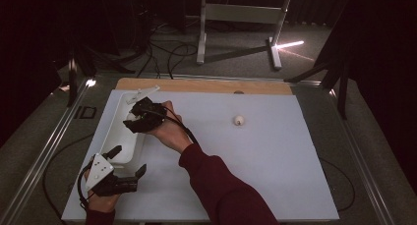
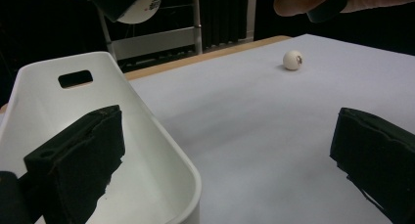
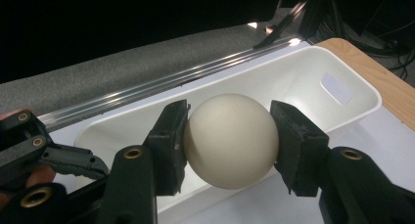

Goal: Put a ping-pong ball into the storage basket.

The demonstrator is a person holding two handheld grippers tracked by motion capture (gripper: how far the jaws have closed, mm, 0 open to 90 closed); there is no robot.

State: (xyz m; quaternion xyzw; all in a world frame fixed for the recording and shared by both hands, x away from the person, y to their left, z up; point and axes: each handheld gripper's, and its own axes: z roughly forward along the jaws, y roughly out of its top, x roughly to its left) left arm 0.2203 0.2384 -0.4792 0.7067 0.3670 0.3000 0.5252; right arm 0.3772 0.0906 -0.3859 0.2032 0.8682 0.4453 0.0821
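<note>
Nearest you, your left gripper [image 1: 129, 162] rests at the near end of the long white plastic tub [image 1: 112, 131], its 2 jaws spread wide with nothing between them. Farther out, your right gripper [image 3: 229, 136] hangs over that tub, jaws clamped on a smooth cream ball [image 3: 230, 140]. Beyond, another small white ball [image 1: 239, 120] sits alone on the white tabletop [image 1: 255, 166].

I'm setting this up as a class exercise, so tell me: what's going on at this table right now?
A person works with a gripper in each hand. The right gripper is shut on a white ball and holds it over the white tub at the table's left side. The left gripper waits open at the tub's near end, holding nothing. A second ball lies out on the white tabletop.
</note>
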